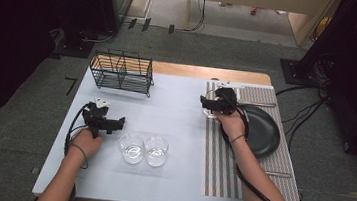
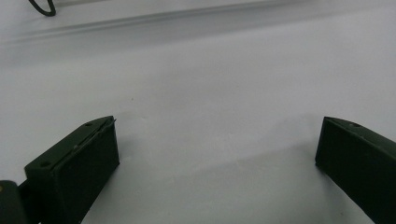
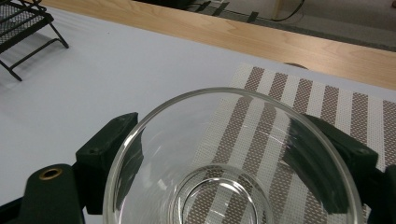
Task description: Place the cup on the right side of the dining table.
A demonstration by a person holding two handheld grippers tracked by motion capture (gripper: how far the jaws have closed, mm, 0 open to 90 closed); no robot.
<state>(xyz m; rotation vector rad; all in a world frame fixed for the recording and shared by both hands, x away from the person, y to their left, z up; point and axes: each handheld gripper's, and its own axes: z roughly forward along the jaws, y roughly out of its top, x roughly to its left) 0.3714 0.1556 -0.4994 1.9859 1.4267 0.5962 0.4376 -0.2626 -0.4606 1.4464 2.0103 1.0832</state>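
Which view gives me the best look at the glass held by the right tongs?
The right gripper view: the glass sits large between both jaws, rim and base clear. In the high view, the glass is small, partly hidden behind the right tongs.

Table (image 1: 176, 105) seen from above its near edge, facing forward and down, left gripper view set close over bare tabletop, right gripper view aimed toward the far edge, wire rack (image 1: 122, 71) shared with the high view.

A table (image 1: 175, 110) with a pale top and a wooden far edge is seen. On it are set a wire rack (image 1: 121, 72) at the far left, two glasses (image 1: 143, 149) touching near the front, and a striped mat (image 1: 241, 152) at the right, on which a dark plate (image 1: 263, 132) is laid.
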